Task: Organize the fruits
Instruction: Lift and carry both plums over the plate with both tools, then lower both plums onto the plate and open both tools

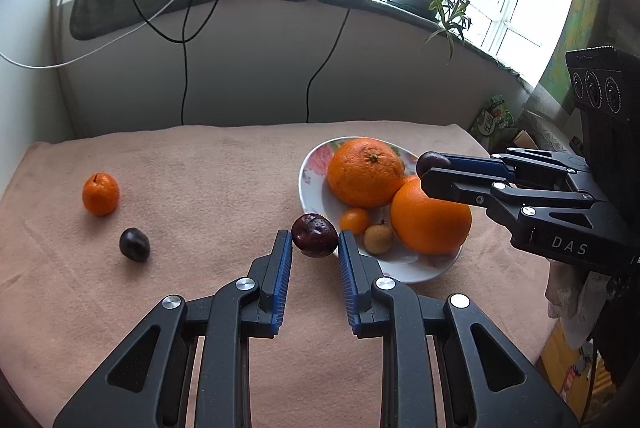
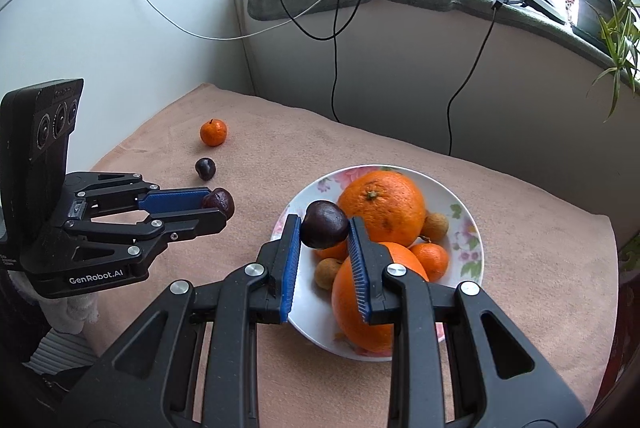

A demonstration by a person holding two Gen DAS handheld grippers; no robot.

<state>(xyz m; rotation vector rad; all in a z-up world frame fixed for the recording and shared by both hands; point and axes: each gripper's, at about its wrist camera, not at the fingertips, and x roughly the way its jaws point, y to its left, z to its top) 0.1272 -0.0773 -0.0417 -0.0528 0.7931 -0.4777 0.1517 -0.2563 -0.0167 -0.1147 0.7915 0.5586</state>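
Here, left wrist view: your left hand-held gripper (image 1: 315,242) pinches a wrinkled dark-red plum (image 1: 314,235) just beside the floral white plate (image 1: 310,184); carry it over the rim, release low.

Right wrist view: right hand-held gripper (image 2: 325,230) grips a smooth dark plum (image 2: 324,224) above the plate's oranges (image 2: 382,208).

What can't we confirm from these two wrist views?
- Plate floor, right wrist view: covered by the two oranges and the right tongs.
- Plum in the right tongs, left wrist view: mostly behind the finger.
- Green packet, left wrist view: print too small.
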